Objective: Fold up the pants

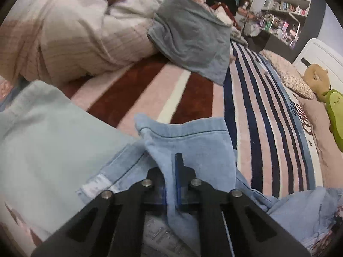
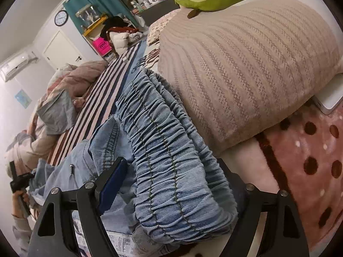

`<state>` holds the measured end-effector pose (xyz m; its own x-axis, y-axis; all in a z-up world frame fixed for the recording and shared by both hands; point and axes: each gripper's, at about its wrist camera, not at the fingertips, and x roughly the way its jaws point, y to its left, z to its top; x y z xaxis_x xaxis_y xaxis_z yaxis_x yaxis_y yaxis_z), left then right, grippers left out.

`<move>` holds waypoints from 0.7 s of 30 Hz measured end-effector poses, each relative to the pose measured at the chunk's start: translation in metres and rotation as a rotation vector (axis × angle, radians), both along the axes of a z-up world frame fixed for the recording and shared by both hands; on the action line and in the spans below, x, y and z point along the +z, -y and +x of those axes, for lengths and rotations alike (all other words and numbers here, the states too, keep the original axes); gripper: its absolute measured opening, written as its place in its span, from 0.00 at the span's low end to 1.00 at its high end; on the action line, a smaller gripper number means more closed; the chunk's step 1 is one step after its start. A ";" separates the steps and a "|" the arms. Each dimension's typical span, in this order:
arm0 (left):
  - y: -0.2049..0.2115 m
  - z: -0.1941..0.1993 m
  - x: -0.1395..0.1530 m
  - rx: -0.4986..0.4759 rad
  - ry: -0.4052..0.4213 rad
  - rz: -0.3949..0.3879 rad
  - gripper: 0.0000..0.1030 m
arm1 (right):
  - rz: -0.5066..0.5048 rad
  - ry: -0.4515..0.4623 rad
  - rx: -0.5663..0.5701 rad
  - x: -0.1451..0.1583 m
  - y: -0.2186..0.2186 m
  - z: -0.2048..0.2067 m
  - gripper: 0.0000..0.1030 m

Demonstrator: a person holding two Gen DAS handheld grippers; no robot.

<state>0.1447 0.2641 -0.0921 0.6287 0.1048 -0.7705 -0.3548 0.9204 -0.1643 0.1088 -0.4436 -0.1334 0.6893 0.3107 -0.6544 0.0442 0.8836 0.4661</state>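
Both grippers work the light-blue pants [image 1: 188,141] on the striped blanket [image 1: 253,111] covering the bed. Left gripper [image 1: 171,182] is clenched on a hem edge of the denim. Right gripper [image 2: 171,184] stands spread wide around the gathered elastic waistband [image 2: 163,150], just beside a knitted pillow [image 2: 246,64].

We see the pants [image 1: 188,150], light blue denim, lying rumpled on the striped blanket of the bed. In the left wrist view a hemmed edge stands up in a fold, with a line of dark stitching below the hem. In the right wrist view the elastic waistband [image 2: 171,160] is gathered into tight ridges crossed by rows of stitching, and it lies just beside a beige pillow.
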 end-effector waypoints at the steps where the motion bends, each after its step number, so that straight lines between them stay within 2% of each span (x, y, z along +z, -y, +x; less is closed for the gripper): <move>1: 0.000 -0.007 0.005 0.021 0.029 0.025 0.03 | -0.002 0.000 -0.001 0.000 0.000 -0.001 0.76; 5: -0.006 -0.038 0.024 0.133 0.120 0.111 0.03 | -0.012 0.003 0.000 0.002 0.002 -0.005 0.75; 10: -0.009 -0.063 0.023 0.174 0.114 0.189 0.03 | -0.015 0.000 -0.001 0.002 0.003 -0.008 0.75; 14: -0.021 -0.073 0.004 0.242 0.074 0.171 0.03 | -0.015 -0.015 -0.012 -0.002 0.005 -0.010 0.72; 17: -0.023 -0.080 -0.001 0.268 0.064 0.162 0.09 | -0.012 -0.035 -0.023 -0.008 0.008 -0.014 0.72; 18: -0.024 -0.085 0.004 0.278 0.082 0.152 0.14 | -0.003 -0.035 -0.024 -0.009 0.010 -0.015 0.72; 19: -0.026 -0.086 0.011 0.283 0.104 0.144 0.27 | 0.002 -0.036 -0.024 -0.009 0.011 -0.015 0.72; 20: -0.027 -0.086 0.020 0.283 0.131 0.149 0.34 | 0.000 -0.036 -0.023 -0.009 0.012 -0.016 0.72; 21: -0.028 -0.084 0.027 0.273 0.149 0.153 0.47 | -0.004 -0.037 -0.023 -0.009 0.012 -0.015 0.72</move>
<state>0.0606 0.2922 -0.0650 0.6657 0.3918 -0.6351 -0.5741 0.8126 -0.1005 0.0935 -0.4557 -0.1427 0.6717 0.2923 -0.6807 0.0813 0.8842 0.4600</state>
